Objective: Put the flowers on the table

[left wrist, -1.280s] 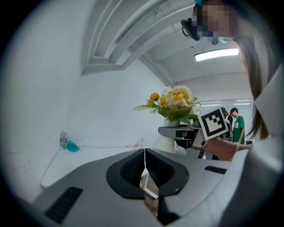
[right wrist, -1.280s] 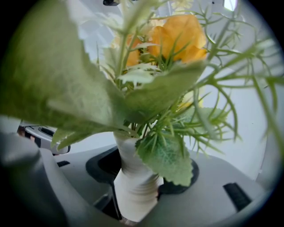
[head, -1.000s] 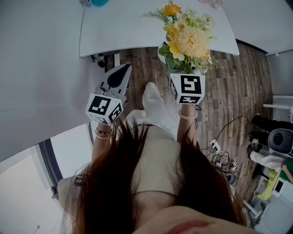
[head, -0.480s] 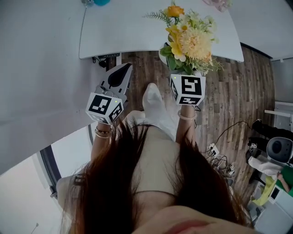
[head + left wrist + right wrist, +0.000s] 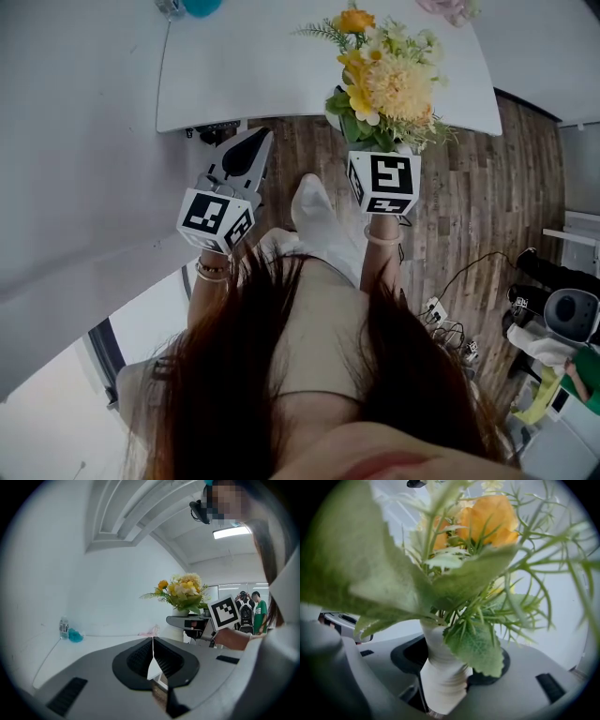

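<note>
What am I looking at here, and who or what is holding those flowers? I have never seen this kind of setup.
There is no robot here: a person holds a two-jaw gripper in each hand. The cubes with square markers are parts of the grippers. The head view comes from a camera on the person's head, looking steeply down. The other two cameras ride on the grippers and look along their jaws. The right gripper is shut on the white vase of yellow and orange flowers, near the edge of the white table. The left gripper is shut and empty. At the table's far corner are a small bottle and something blue.
</note>
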Tool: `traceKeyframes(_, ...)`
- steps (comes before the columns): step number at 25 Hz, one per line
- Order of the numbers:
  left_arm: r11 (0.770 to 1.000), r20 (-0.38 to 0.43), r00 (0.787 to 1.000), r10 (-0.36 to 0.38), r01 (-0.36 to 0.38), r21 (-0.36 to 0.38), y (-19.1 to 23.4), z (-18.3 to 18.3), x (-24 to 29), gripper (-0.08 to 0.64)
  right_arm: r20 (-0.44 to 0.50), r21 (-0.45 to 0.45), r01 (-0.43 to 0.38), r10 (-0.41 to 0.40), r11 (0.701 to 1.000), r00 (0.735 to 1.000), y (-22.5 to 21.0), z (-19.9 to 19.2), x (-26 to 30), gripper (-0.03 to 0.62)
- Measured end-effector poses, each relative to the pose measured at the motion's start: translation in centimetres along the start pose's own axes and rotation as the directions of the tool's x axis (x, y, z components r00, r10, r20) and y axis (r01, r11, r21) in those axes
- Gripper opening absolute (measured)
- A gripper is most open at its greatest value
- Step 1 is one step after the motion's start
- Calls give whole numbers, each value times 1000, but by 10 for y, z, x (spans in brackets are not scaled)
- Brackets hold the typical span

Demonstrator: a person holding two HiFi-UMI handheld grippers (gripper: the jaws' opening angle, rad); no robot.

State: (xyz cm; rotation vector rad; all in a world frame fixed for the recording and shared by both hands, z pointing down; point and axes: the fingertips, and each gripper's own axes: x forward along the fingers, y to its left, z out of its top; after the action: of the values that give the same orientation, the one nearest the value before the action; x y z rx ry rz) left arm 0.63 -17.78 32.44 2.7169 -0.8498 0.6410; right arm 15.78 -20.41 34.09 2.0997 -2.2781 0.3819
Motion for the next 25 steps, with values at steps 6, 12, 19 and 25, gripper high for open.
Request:
traceKeyframes(6,1000,0,1000,-4,4,-12,16,-14,41,8,-16,-5,-10,10,1000,1000,-20,-24,33,258)
traceKeyframes(12,1000,-6,1000,-11,11,-21,34,-18,89,8,-29,-8,-14,14,1000,999,-46,-41,72,258)
traceKeyframes(19,1000,0,1000,-3,3,-30,48,-27,111,8,-37,-15,-27,26,1000,999,-55,-55,96,258)
traceKeyframes(25,999,0,1000,-9,9,-39,69,-31,149,8,-48,-17,-37,36,999,998,-71,-69,135,258)
